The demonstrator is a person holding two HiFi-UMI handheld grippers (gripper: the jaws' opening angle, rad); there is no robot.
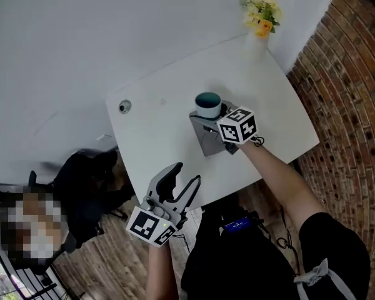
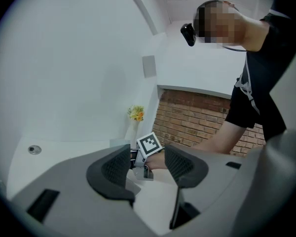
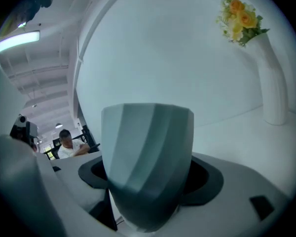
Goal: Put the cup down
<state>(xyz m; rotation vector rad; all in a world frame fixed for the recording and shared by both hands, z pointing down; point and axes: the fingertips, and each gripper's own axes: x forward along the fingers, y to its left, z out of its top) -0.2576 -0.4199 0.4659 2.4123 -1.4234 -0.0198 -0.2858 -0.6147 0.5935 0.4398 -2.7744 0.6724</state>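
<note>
A teal cup [image 1: 208,105] with pale stripes stands upright over the middle of the white table [image 1: 169,136]. My right gripper [image 1: 206,119] is shut on it. In the right gripper view the cup [image 3: 147,167] fills the space between the jaws, pressed on both sides. Whether its base touches the table is hidden. My left gripper [image 1: 182,179] hangs at the table's near edge, open, with nothing between its fingers [image 2: 117,168]. Through its jaws I see the right gripper's marker cube [image 2: 150,144].
A white vase with yellow and orange flowers [image 1: 260,14] stands at the table's far corner. A small round metal piece [image 1: 124,107] sits near the left corner. A brick wall [image 1: 350,92] runs along the right. Dark chairs [image 1: 87,180] stand by the left side.
</note>
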